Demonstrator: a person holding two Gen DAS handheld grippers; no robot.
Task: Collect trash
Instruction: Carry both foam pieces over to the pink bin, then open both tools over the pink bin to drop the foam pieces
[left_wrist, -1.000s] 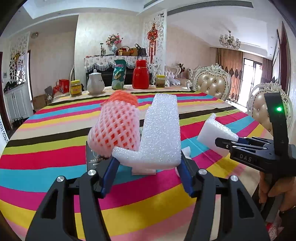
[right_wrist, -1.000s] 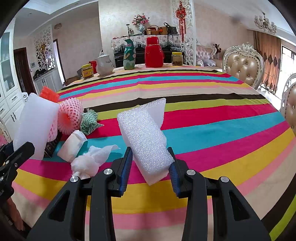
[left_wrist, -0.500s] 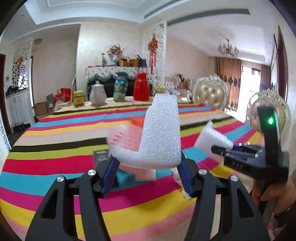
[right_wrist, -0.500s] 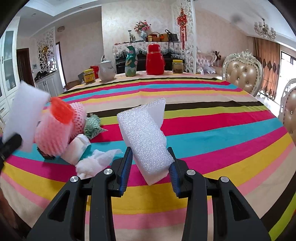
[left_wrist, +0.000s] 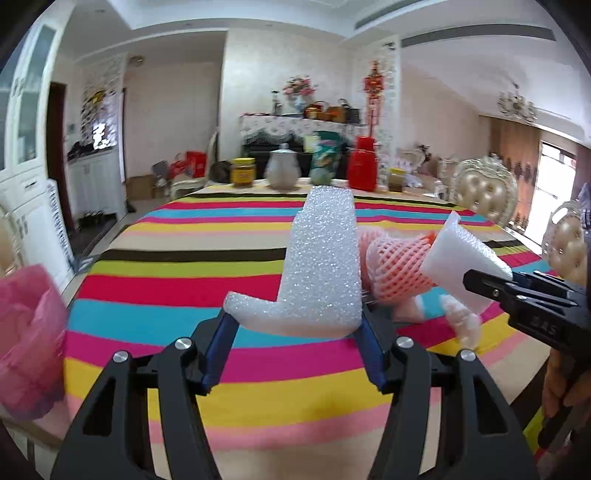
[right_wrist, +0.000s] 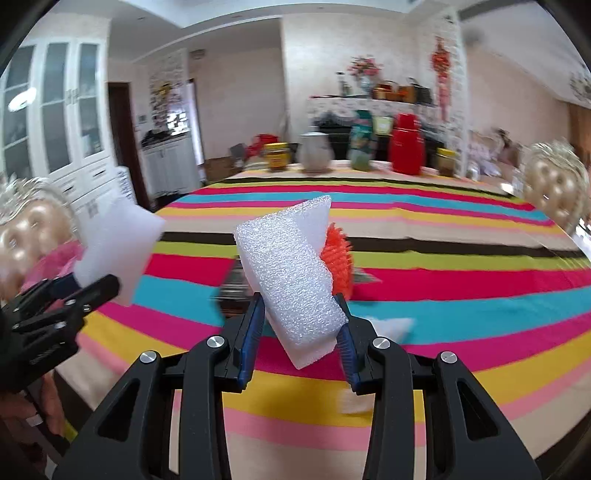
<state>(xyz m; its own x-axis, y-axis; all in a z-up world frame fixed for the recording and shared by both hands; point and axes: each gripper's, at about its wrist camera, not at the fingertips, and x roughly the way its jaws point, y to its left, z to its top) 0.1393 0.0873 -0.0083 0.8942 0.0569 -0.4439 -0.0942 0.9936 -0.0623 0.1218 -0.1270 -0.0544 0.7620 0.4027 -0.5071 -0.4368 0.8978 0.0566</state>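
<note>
White L-shaped foam offcut sits clamped between your left gripper fingers, held above the striped tablecloth. Your right gripper is closed on a white foam block (also off the cloth). Since a second ago you have swung both left: the pink mesh fruit sleeve now lies right of the offcut, and a pink bag has appeared at the left edge.

A: What quantities are recorded?
B: Two white foam pieces, one red thermos, two jars and one white teapot are counted; two padded chairs are counted beside the bench.
</note>
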